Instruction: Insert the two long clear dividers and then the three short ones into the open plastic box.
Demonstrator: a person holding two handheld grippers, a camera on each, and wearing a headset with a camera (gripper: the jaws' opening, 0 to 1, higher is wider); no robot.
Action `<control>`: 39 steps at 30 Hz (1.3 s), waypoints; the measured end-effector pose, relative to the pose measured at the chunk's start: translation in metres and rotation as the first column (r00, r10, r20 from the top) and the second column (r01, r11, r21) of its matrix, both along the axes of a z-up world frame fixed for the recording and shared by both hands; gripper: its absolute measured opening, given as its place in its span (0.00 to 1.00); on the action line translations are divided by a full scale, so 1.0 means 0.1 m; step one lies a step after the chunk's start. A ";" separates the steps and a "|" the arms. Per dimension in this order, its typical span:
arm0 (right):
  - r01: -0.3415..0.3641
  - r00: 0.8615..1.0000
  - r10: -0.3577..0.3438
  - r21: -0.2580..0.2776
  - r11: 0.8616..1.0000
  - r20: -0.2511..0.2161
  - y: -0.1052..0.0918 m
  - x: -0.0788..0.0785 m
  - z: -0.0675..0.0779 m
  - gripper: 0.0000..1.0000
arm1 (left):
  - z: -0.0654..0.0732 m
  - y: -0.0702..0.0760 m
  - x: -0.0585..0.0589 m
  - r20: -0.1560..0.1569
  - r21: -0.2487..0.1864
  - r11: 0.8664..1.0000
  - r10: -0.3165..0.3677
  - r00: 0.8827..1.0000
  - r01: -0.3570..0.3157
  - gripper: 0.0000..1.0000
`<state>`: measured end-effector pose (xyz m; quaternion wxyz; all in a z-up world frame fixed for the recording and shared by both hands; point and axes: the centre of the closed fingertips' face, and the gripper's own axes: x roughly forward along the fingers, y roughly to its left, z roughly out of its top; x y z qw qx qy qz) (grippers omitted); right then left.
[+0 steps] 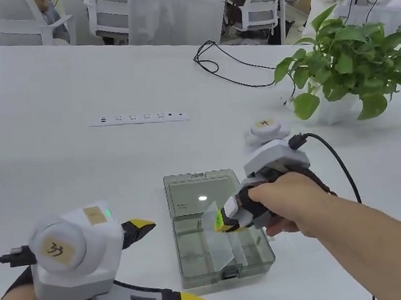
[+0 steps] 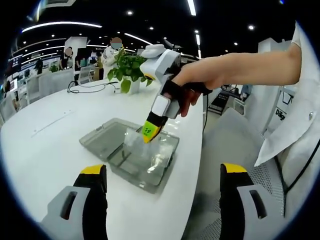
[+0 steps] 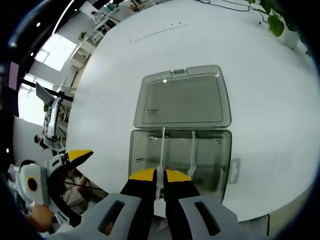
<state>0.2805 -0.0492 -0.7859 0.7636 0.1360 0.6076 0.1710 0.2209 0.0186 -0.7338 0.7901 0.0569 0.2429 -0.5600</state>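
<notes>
1. The bench point(image 1: 89, 173) under both tools is plain white.
2. The box point(image 1: 195, 189) below the right hand-held gripper point(image 1: 223, 223) is smoky grey and see-through, lid and base alike.
3. The divider point(image 1: 220, 248) in that hand-held gripper's jaws is clear with a milky sheen.
4. The right hand-held gripper is white and grey, with black jaws, yellow tips and a bright green label.
5. The left hand-held gripper point(image 2: 162, 169) is white and grey, its jaws black with yellow tips.
6. Beyond the right hand-held gripper, the plant point(image 1: 345, 59) is green in a white pot point(image 1: 331, 109), the cable point(image 1: 217, 64) is black and the power strip point(image 1: 139, 118) is white.
</notes>
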 end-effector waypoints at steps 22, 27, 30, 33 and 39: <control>-0.125 0.987 0.137 -0.135 0.983 0.082 0.06 0.04 -0.02 0.07 | -0.03 0.00 0.01 -0.010 -0.001 1.000 -0.001 1.000 0.001 0.95; -0.157 0.981 0.174 -0.175 0.972 0.090 0.10 0.05 -0.03 0.07 | -0.04 0.00 0.02 -0.010 -0.005 1.000 0.002 1.000 -0.002 0.95; -0.178 0.975 0.199 -0.196 0.964 0.094 0.10 0.04 -0.05 0.07 | -0.04 0.00 0.02 -0.011 -0.004 1.000 0.004 1.000 -0.004 0.95; -0.191 0.972 0.214 -0.205 0.960 0.095 0.11 0.03 -0.07 0.07 | -0.05 0.00 0.02 -0.012 -0.004 1.000 0.003 1.000 -0.003 0.95; -0.211 0.967 0.235 -0.210 0.955 0.097 0.13 0.04 -0.10 0.07 | -0.07 0.01 0.01 -0.015 -0.003 1.000 0.006 1.000 -0.006 0.95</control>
